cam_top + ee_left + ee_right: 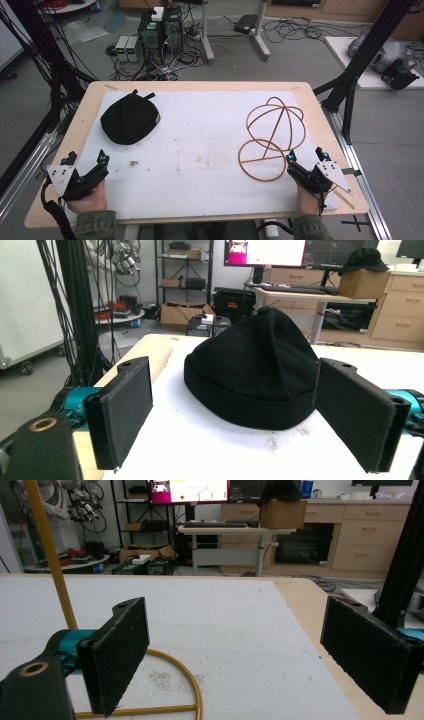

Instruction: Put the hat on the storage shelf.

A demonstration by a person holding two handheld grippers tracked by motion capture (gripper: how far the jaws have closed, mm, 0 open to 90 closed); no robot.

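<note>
Both grippers wide open, L gripper facing black hat crown up, R gripper beside wire stand upright.

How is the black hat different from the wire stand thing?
The black hat is soft, solid cloth; the wire stand is thin, see-through golden hoops. The hat lies low by the left gripper; the stand rises taller by the right gripper. Both sit untouched on the white table.
</note>
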